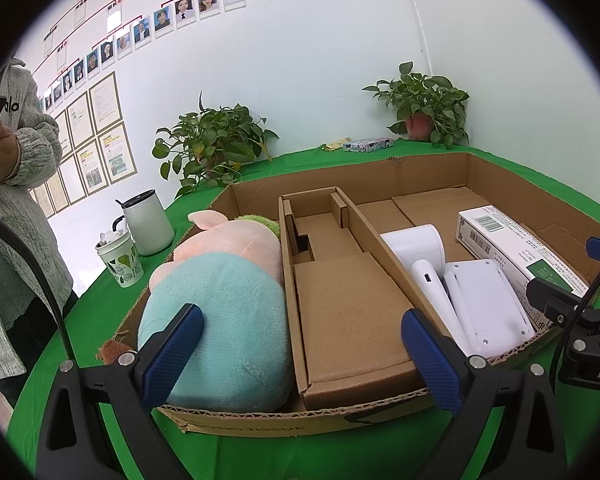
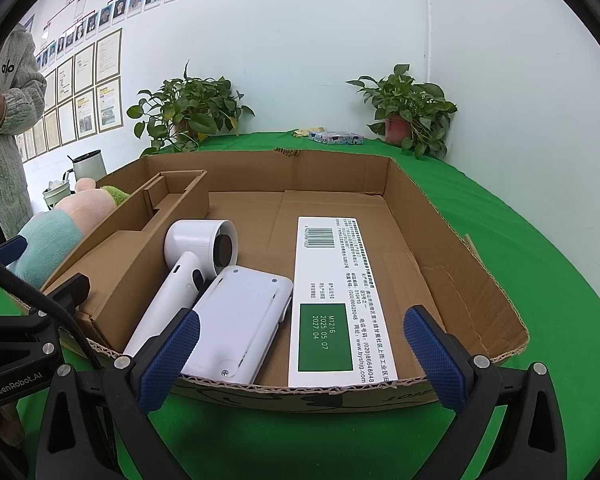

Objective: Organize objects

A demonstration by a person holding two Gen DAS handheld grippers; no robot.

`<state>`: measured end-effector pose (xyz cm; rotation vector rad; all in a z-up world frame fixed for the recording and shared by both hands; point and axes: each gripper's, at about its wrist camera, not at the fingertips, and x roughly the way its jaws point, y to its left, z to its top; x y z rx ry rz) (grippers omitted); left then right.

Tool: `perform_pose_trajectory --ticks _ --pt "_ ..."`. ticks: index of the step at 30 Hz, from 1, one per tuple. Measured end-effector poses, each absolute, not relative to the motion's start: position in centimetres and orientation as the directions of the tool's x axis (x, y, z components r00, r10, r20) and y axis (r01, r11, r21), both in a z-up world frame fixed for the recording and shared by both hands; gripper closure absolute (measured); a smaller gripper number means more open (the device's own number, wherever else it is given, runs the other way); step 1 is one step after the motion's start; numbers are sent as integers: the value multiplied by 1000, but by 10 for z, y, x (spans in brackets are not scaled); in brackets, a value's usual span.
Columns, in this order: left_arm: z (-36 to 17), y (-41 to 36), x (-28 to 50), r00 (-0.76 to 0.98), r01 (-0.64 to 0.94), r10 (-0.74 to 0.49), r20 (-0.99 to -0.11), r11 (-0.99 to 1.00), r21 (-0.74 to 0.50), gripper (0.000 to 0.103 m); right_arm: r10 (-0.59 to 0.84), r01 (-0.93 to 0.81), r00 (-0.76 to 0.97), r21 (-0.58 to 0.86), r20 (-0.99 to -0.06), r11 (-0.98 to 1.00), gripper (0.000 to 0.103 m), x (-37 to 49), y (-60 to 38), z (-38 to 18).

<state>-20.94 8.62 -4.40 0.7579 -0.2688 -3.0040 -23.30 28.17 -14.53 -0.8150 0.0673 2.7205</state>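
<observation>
A shallow cardboard box (image 1: 432,178) (image 2: 460,256) lies on the green table. A cardboard divider insert (image 1: 340,280) (image 2: 140,248) splits it. Left of the insert lies a plush pig (image 1: 228,304) (image 2: 56,236) in a teal top. Right of it lie a white handheld fan (image 1: 424,264) (image 2: 196,256), a white flat device (image 1: 488,304) (image 2: 240,324) and a long white carton with a green label (image 1: 520,248) (image 2: 336,304). My left gripper (image 1: 304,356) is open and empty at the box's near edge. My right gripper (image 2: 300,356) is open and empty over the near edge.
Two potted plants (image 1: 212,144) (image 1: 424,104) stand at the back of the table. A white mug (image 1: 148,224) and a paper cup (image 1: 120,260) stand left of the box. A small patterned pack (image 1: 366,144) lies at the back. A person (image 1: 8,200) stands at the left.
</observation>
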Motion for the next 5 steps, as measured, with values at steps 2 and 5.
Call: perform_pose_trajectory --ticks 2,5 --pt "-44 86 -209 -881 -11 -73 -468 -985 175 4 271 -297 -794 -41 -544 -954 0 -233 282 -145" --pt "-44 88 -209 -881 -8 -78 -467 -983 181 4 270 -297 -794 -41 -544 -954 0 -233 282 -145"
